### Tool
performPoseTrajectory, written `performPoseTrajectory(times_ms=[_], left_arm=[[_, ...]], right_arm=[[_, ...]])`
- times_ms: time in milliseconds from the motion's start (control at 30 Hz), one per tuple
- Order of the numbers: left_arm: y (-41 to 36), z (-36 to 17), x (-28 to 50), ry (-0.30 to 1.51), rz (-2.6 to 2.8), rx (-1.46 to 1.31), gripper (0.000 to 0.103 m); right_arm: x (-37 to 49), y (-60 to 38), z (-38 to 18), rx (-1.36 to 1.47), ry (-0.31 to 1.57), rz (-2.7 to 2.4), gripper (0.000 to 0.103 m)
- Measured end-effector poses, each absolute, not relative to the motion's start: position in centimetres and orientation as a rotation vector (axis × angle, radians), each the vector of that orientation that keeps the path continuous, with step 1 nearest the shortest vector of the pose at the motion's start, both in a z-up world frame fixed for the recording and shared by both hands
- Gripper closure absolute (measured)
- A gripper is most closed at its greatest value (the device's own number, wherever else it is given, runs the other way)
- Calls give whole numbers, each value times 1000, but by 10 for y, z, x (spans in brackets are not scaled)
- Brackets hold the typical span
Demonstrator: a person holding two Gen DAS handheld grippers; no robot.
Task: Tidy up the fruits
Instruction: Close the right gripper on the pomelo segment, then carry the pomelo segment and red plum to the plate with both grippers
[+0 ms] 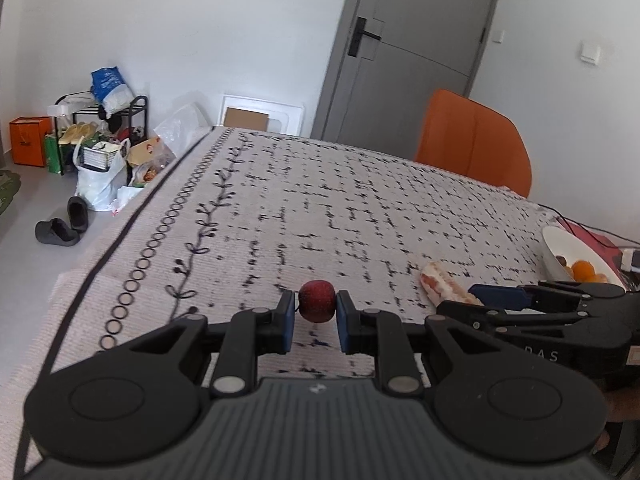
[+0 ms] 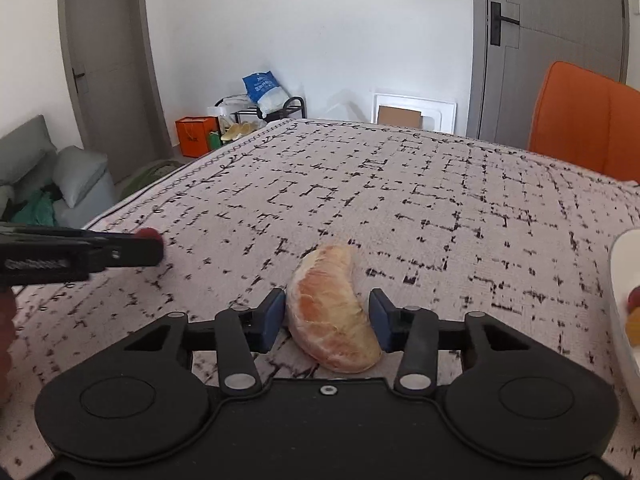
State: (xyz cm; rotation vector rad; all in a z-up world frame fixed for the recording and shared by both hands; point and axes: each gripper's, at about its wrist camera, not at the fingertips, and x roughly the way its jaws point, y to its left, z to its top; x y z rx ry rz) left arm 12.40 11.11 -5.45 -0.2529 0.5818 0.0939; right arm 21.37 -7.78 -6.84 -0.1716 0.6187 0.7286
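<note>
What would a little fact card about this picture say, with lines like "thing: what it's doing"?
left gripper: fingers on either side of the small red fruit, about to pinch it; contact unclear
right gripper: open, fingers around the peeled citrus segment, gap on one side
citrus segment: lying on the patterned tablecloth
white bowl: at the table's right, holding orange fruits
orange chair: at the far side of the table

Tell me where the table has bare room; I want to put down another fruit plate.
Bare cloth runs from the red fruit and pomelo segment to the far edge by the orange chair. It is crowded near the white bowl and both grippers.
</note>
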Motion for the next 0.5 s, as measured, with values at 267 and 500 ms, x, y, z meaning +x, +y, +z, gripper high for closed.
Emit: performPoseTrajectory(times_ms=[267, 500], left_arm=[[88, -52, 126, 580, 57, -222, 83], [69, -48, 131, 575, 29, -208, 83]], right_arm=[[207, -102, -62, -108, 619, 718, 66], [208, -137, -51, -43, 586, 678, 66]])
